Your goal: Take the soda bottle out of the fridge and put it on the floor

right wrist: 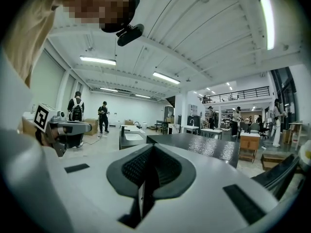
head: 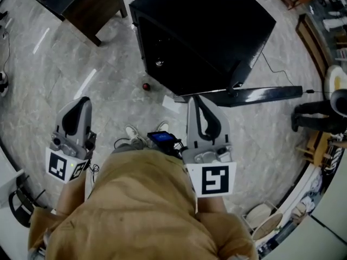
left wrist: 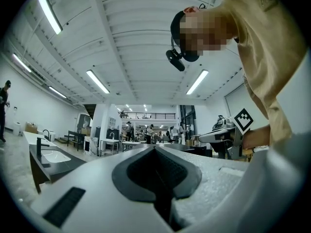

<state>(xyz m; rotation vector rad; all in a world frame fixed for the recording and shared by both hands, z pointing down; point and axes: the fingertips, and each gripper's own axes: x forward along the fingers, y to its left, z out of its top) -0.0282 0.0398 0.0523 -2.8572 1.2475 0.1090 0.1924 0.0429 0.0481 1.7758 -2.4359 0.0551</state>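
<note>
Here our left gripper [head: 82, 99] and right gripper [head: 195, 97] both have their jaws pressed together on nothing, held level above the grey floor [head: 108, 80]. Ahead stands the black fridge [head: 217, 20], its door [head: 265, 93] swung open. Near its front we see what may be the soda bottle [head: 146, 86], small and red-topped, standing on the floor.

place: open lab hall | evidence: strip lights [right wrist: 97, 60], mezzanine railing [right wrist: 239, 94], sink counters [right wrist: 133, 137]

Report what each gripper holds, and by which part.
Nothing is held: the left gripper and the right gripper both have their jaws together, empty.
</note>
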